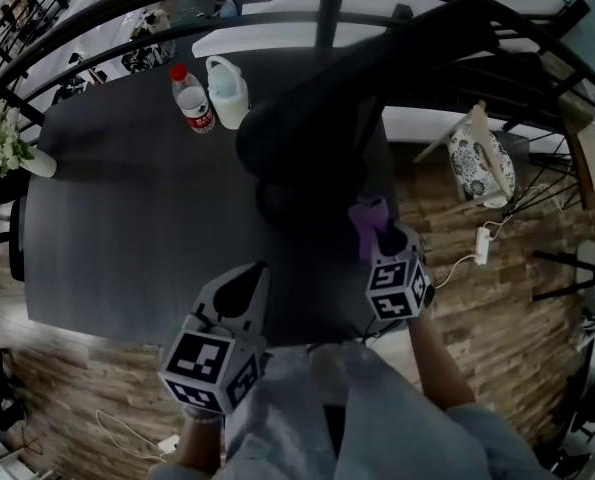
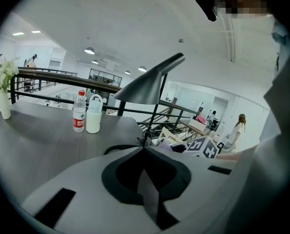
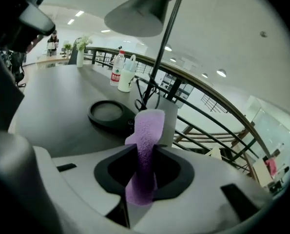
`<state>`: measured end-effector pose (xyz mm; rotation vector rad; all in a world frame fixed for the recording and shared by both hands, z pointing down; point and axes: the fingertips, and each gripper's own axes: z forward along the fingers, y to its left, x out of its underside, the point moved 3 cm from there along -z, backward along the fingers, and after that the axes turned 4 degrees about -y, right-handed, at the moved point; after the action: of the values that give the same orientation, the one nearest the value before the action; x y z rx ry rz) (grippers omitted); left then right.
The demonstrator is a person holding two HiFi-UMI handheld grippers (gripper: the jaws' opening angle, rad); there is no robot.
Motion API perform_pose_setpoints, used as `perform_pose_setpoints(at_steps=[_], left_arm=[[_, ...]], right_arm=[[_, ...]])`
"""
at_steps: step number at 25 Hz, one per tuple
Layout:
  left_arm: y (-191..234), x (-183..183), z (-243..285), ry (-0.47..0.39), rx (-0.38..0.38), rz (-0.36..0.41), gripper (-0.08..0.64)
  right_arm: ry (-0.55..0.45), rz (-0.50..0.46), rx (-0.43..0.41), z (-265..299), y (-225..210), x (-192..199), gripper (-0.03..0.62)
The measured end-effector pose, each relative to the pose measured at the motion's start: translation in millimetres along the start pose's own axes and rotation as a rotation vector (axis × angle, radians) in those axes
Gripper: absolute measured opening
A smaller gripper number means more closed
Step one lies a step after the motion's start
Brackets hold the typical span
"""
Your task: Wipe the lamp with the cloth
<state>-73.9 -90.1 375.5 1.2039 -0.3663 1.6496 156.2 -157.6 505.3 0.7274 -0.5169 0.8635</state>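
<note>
The right gripper (image 1: 382, 230) is clamping a purple cloth (image 1: 369, 216). Its jaws are pressing on the strip, and the cloth is sticking up past the tips. The gripper is being held at the right edge of the dark tabletop (image 1: 127, 218), just beside the round black base (image 1: 287, 213) of the lamp (image 1: 307, 118), whose shade is leaning overhead on a slanted stem. The left gripper (image 1: 249, 273) is pointing in over the near edge, jaws together with nothing between them. A wide bare stretch of tabletop is lying open left of the lamp (a water bottle (image 1: 192, 100) and a white jug (image 1: 227, 90) are standing side by side towards the far edge, and a vase of white flowers (image 1: 12, 148) at the far left edge).
</note>
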Motion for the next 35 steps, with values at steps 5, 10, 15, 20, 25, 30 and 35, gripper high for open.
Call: perform_pose_setpoints(at_steps=[5, 10, 15, 20, 25, 30, 35], left_arm=[[-6.3, -5.9, 0.0, -0.005, 0.004, 0.018, 0.005], [-10.2, -13.5, -0.9, -0.02, 0.008, 0.034, 0.005], [-12.1, -18.6, -3.4, -0.036, 0.005, 0.044, 0.005], [-11.7, -24.1, -7.7, -0.059, -0.003, 0.053, 0.005], [-11.7, -29.9, -12.9, -0.087, -0.009, 0.054, 0.005], [-8.8, -34.7, -15.7, -0.107, -0.018, 0.059, 0.005], [-6.3, -36.0, -17.9, -0.116, -0.021, 0.058, 0.005]], right_arm=[[-0.103, 0.138, -0.015, -33.2, -7.0, -21.4, 0.087], [-0.212, 0.196, -0.035, -63.4, -9.0, -53.7, 0.087], [-0.314, 0.22, -0.055, -90.7, -8.5, -83.0, 0.087], [-0.389, 0.227, -0.077, -110.7, -5.3, -105.2, 0.087], [-0.44, 0.237, -0.095, -124.9, -4.5, -123.1, 0.087], [-0.473, 0.235, -0.101, -129.9, -6.0, -133.6, 0.086], [-0.479, 0.234, -0.109, -131.3, -3.5, -137.6, 0.086]])
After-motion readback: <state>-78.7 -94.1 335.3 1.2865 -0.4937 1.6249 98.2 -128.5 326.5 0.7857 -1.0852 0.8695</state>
